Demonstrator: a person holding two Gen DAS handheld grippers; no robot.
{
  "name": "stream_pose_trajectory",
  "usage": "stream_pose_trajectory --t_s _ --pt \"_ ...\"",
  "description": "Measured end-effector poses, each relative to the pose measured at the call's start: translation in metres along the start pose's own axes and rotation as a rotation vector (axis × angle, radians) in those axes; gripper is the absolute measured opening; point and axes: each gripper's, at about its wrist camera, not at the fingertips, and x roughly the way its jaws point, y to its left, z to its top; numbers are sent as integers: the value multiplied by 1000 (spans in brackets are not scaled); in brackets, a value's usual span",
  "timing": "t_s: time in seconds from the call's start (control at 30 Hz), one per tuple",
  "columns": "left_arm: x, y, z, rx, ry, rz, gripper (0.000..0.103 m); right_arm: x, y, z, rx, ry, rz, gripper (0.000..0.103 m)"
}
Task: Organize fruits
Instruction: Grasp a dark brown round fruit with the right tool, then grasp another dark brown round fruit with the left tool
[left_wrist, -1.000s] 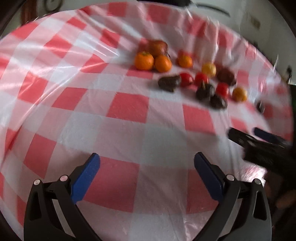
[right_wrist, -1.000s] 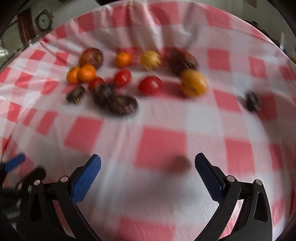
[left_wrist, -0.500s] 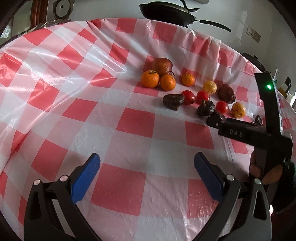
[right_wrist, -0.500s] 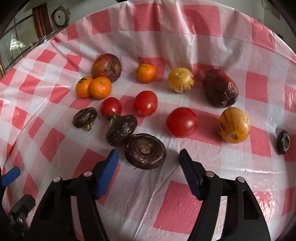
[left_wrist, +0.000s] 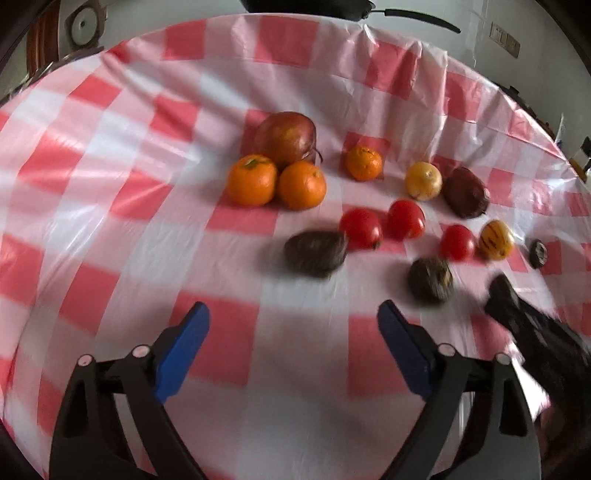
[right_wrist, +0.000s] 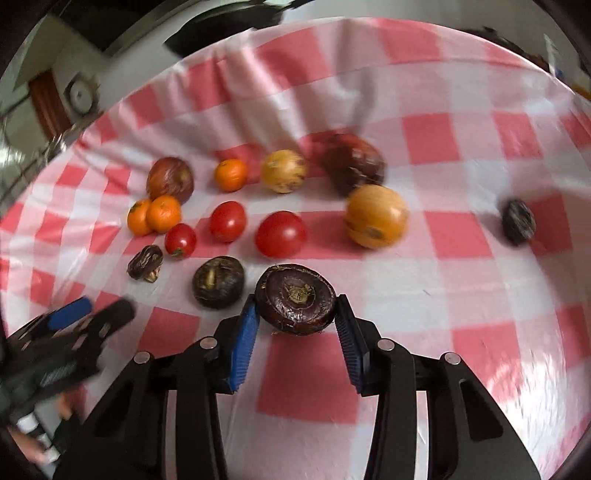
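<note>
My right gripper (right_wrist: 297, 300) is closing on a flat, dark brown round fruit (right_wrist: 295, 295), and both blue pads touch its sides. Another dark fruit (right_wrist: 218, 281) lies just left of it. Behind them sit three red tomatoes (right_wrist: 280, 233), several oranges (right_wrist: 163, 213), a red-brown apple (right_wrist: 170, 179), two yellow striped fruits (right_wrist: 376, 216) and a wrinkled dark red fruit (right_wrist: 351, 160). My left gripper (left_wrist: 291, 310) hangs over bare cloth with its jaws closing and nothing between them. A dark fruit (left_wrist: 316, 253) lies just beyond it.
Everything lies on a table under a red and white checked plastic cloth (left_wrist: 147, 240). A small dark fruit (right_wrist: 518, 221) lies alone at the far right. A black pan (left_wrist: 314, 7) stands beyond the table's far edge. The right gripper's body (left_wrist: 517, 310) shows at the left view's right edge.
My right gripper moved in and closed around the flat dark fruit. The left gripper came forward toward the fruits and its jaws narrowed a little.
</note>
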Motion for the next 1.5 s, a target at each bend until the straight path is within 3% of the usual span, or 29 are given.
stream_pose_trajectory --t_s 0.07,0.27,0.4,0.5,0.63,0.97,1.07,1.1,1.13,1.17,1.2,1.3,1.37,1.5 --pt "12 -1 9 -14 20 -14 82 -5 -2 -4 19 -6 6 42" --pt "23 0 17 -3 26 -42 41 -6 2 -7 13 -14 22 42" --pt "9 -5 10 37 -41 -40 37 -3 0 -8 26 -9 33 42" --pt "-3 -10 4 72 -97 -26 23 0 -5 -8 35 -5 47 42" --pt "-4 -6 3 51 -85 -34 19 0 -7 -7 49 -1 54 42" --pt "-57 1 -26 0 -150 -59 19 -16 -6 -16 72 -49 49 42" --pt "-68 2 -31 9 -162 -110 22 -22 3 -27 63 -30 60 42" --pt "-66 -2 -28 16 -158 -109 46 -25 8 -30 52 -35 49 42" --pt "-62 -5 -24 26 -155 -106 88 -25 11 -32 53 -33 58 42" --pt "-58 -10 -21 39 -160 -108 100 -25 11 -33 55 -30 62 42" --pt "-54 -16 -19 60 -172 -101 102 -26 12 -34 58 -29 60 42" --pt "-40 -30 -13 131 -164 -38 101 -27 9 -35 78 -33 65 43" --pt "-26 -34 -4 149 -149 -12 95 -26 9 -35 79 -28 67 43" --pt "14 -29 14 149 -19 -22 52 -26 10 -34 74 -28 78 43"
